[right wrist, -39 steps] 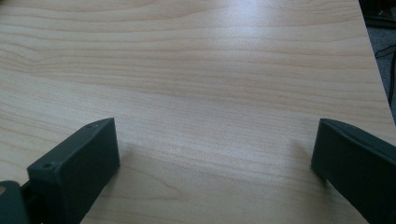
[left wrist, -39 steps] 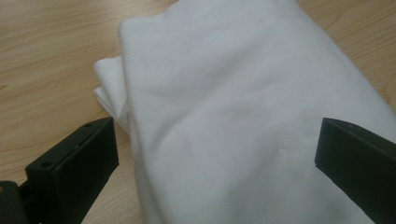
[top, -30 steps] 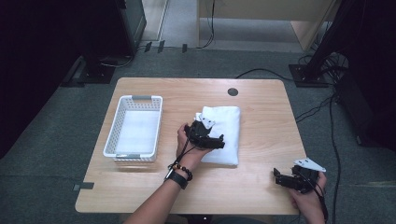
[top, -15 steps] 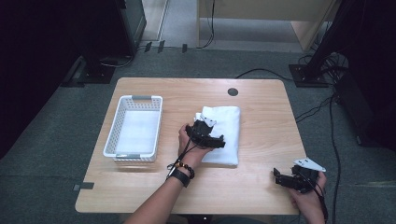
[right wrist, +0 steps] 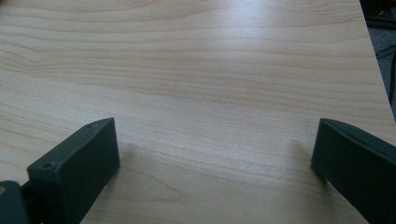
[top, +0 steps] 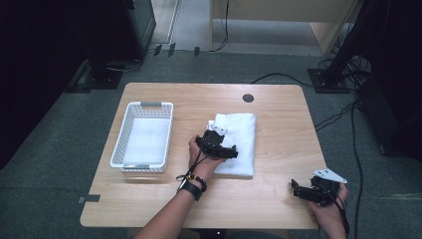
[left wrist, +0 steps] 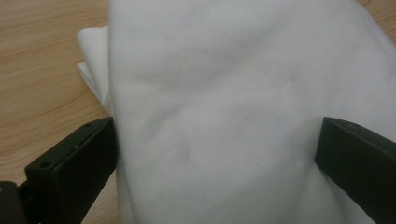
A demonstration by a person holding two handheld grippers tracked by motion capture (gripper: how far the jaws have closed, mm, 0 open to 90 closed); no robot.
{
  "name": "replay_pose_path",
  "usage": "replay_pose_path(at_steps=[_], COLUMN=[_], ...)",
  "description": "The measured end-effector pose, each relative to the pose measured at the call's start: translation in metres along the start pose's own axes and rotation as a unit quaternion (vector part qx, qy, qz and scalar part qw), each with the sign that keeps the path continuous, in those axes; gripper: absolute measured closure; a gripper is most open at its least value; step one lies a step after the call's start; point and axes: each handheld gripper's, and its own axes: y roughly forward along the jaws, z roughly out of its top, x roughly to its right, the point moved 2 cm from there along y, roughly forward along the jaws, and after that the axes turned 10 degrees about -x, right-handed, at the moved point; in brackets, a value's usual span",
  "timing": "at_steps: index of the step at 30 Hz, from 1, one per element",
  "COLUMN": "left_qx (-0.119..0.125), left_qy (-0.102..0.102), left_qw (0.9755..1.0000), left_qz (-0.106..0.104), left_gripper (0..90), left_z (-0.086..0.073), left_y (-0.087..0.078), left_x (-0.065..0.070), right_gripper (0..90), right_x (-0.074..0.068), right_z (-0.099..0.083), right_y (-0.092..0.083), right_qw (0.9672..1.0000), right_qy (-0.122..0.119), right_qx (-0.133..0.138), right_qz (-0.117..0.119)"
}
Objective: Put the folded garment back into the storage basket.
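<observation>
White plastic basket (top: 144,137) sits left of the left hand-held gripper (top: 219,147), whose jaws are spread over the folded white cloth (left wrist: 224,107); closing now probably bunches only the top layer. Far right, the right hand-held gripper (top: 313,190) rests spread on bare table (right wrist: 210,70).

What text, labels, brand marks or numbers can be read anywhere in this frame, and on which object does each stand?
None can be read.
The white folded cloth, the white basket and the wooden table carry no print.
The left gripper and right gripper show no legible marking.
The small tab on the table's edge is too small to read.
</observation>
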Motion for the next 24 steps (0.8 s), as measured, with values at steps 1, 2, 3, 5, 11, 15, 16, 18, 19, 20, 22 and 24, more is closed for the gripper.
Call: replay_pose_path(at_steps=[1,2,3,5,11,15,16,18,19,20,22,24], left_qx=[0.000,-0.001,-0.002,-0.009,0.008,-0.015,-0.016,-0.015,-0.018,-0.019,-0.021,-0.020], left_qy=[-0.002,-0.003,-0.005,-0.007,0.007,0.000,-0.009,-0.021,-0.028,-0.035,-0.042,-0.047], left_qw=[1.0000,1.0000,1.0000,0.9999,0.9999,0.9999,0.9998,0.9996,0.9993,0.9989,0.9985,0.9983], left_qz=[-0.001,-0.004,-0.006,0.001,0.006,0.005,-0.003,-0.014,-0.019,-0.024,-0.029,-0.030], left_gripper=[0.0,0.0,0.0,0.0,0.0,0.0,0.0,0.0,0.0,0.0,0.0,0.0], left_z=[0.000,-0.001,-0.001,-0.001,0.002,-0.004,-0.005,-0.007,-0.008,-0.009,-0.011,-0.013], left_y=[0.000,0.000,0.000,-0.004,-0.021,-0.007,-0.006,-0.004,-0.003,-0.002,-0.001,-0.002], left_x=[0.000,0.000,-0.001,-0.001,0.008,0.004,0.002,-0.001,-0.002,-0.002,-0.003,-0.003], right_gripper=[0.0,0.0,0.0,0.0,0.0,0.0,0.0,0.0,0.0,0.0,0.0,0.0], right_x=[0.000,0.000,0.000,0.000,0.000,0.000,0.000,0.000,0.000,0.000,0.000,0.000], right_z=[0.000,0.000,0.000,0.000,0.000,0.000,0.000,0.000,0.000,0.000,0.000,0.000], right_y=[0.000,0.000,0.000,0.000,0.000,0.000,0.000,0.000,0.000,0.000,0.000,0.000], right_qw=[1.0000,1.0000,1.0000,1.0000,1.0000,1.0000,1.0000,1.0000,1.0000,1.0000,1.0000,1.0000], right_qy=[0.000,0.000,0.000,0.000,0.000,0.000,0.000,0.000,0.000,0.000,0.000,0.000], right_qx=[0.000,0.000,0.000,0.000,0.001,0.001,0.001,0.001,0.001,0.001,0.001,0.001], right_qz=[0.000,0.000,0.000,0.000,0.000,0.001,0.001,0.000,0.001,0.001,0.001,0.001])
